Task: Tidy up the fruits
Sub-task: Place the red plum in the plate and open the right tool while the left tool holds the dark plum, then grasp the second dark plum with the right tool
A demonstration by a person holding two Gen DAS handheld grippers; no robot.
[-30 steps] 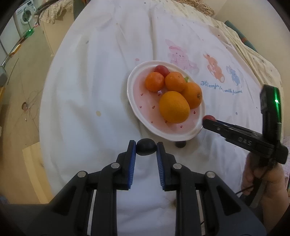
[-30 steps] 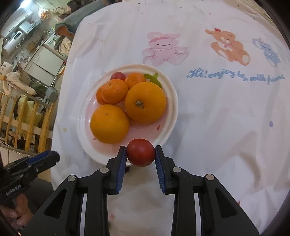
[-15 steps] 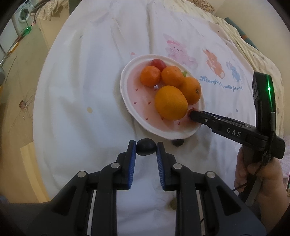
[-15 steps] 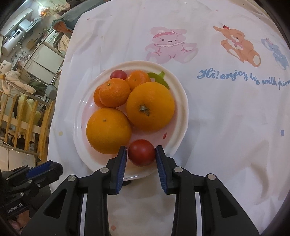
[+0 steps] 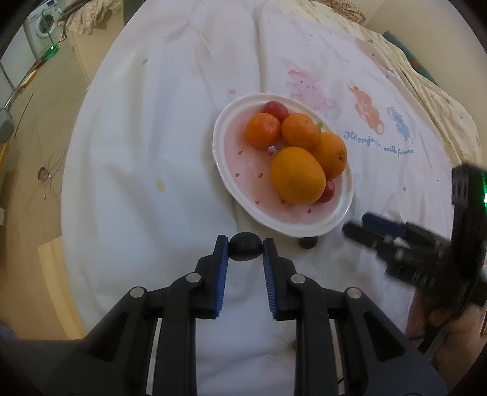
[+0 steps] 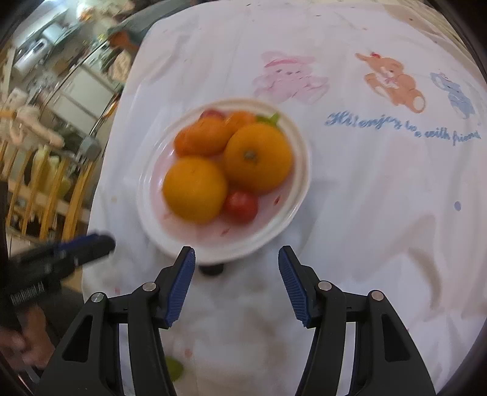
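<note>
White printed cloth [image 5: 152, 152], plate [image 5: 222, 170] mid-field. Left gripper [image 5: 245, 248] clamps dark fruit [image 5: 245, 246] — we note plate just ahead. Right gripper [image 6: 236, 262], jaws just opening, empty; red fruit [image 6: 241, 206] on plate.

- A white cloth [image 5: 146, 158] covers the table, creased in long folds
- Printed on it: a pink rabbit [image 6: 289, 77], an orange bear [image 6: 392, 80], a blue animal [image 6: 456, 94] and blue script [image 6: 401, 129]
- A washing machine [image 5: 42, 24] stands at far left, a green light [image 5: 52, 47] below it
- Wooden rails [image 6: 45, 189] stand beside the table
- Beige floor [image 5: 33, 146] with thin wires [image 5: 50, 170]
</note>
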